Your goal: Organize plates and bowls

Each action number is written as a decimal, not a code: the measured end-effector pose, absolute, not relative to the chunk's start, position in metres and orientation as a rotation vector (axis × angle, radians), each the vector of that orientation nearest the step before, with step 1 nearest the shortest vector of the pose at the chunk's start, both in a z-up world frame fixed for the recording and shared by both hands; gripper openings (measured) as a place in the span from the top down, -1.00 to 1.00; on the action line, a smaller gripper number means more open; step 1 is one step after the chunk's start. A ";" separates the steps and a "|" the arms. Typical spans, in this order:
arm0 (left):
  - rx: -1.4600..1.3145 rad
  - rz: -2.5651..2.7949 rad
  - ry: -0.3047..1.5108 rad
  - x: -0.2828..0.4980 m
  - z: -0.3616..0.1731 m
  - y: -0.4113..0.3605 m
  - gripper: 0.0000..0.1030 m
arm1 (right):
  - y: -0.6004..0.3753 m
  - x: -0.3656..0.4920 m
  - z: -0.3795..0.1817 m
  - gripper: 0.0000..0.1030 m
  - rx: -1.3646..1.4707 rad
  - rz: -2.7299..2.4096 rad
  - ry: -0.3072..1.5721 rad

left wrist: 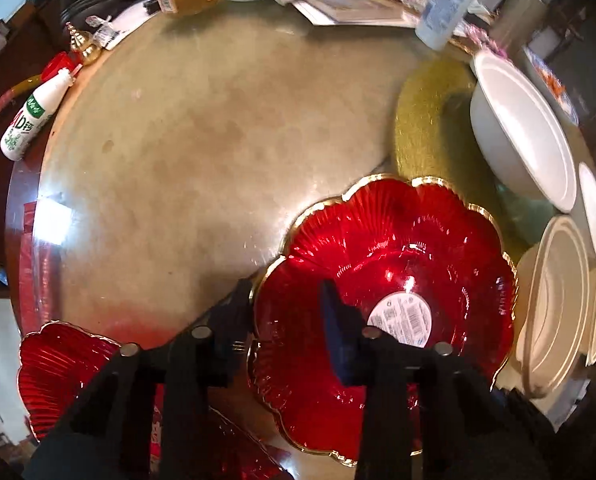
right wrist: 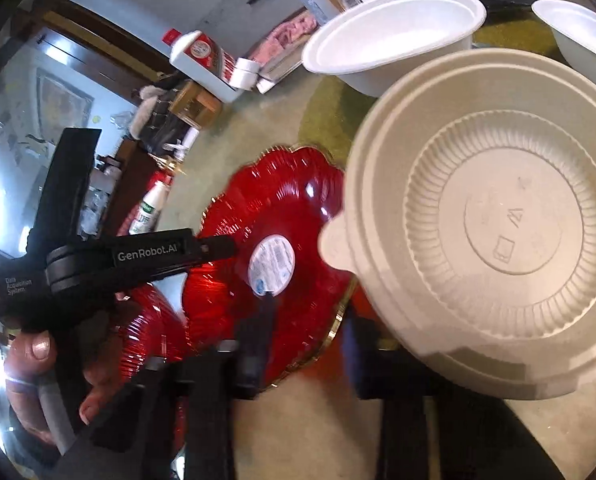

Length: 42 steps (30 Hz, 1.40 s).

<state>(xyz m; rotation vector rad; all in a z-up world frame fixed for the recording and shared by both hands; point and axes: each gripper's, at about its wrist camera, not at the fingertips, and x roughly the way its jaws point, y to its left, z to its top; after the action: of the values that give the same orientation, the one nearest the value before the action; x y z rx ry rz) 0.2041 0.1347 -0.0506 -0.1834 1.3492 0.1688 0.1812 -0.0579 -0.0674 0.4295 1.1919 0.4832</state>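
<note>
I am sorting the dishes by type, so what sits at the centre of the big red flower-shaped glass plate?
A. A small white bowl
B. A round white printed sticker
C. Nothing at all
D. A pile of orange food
B: a round white sticker with printed text and a barcode sits at the middle of the red plate, seen in both wrist views.

Flower plate (left wrist: 382,264) lies left of stacked bowls (left wrist: 558,300).

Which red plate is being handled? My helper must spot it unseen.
On the round table, find the white bowls and beige lidded container along one edge. Beside them sits the red scalloped plate. Unlike the other red plate, it shows a round white sticker.
</note>
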 end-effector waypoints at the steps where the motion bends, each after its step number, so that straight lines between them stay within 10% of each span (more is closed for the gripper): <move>1: -0.190 0.171 1.341 0.203 -0.049 0.135 0.56 | -0.059 0.181 -0.067 0.64 0.423 0.476 1.191; 22: -0.135 0.235 1.051 0.120 0.036 0.154 0.61 | -0.042 0.142 -0.015 0.69 0.310 0.577 1.018; 42: -0.322 0.391 1.011 0.017 0.006 0.237 0.60 | 0.068 0.081 0.005 0.71 -0.014 0.750 1.007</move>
<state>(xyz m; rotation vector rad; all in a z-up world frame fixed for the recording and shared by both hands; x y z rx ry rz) 0.0169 0.2367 0.0061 -0.3220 1.0112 0.3907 0.0805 0.0683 0.0054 -0.0136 1.0069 0.7502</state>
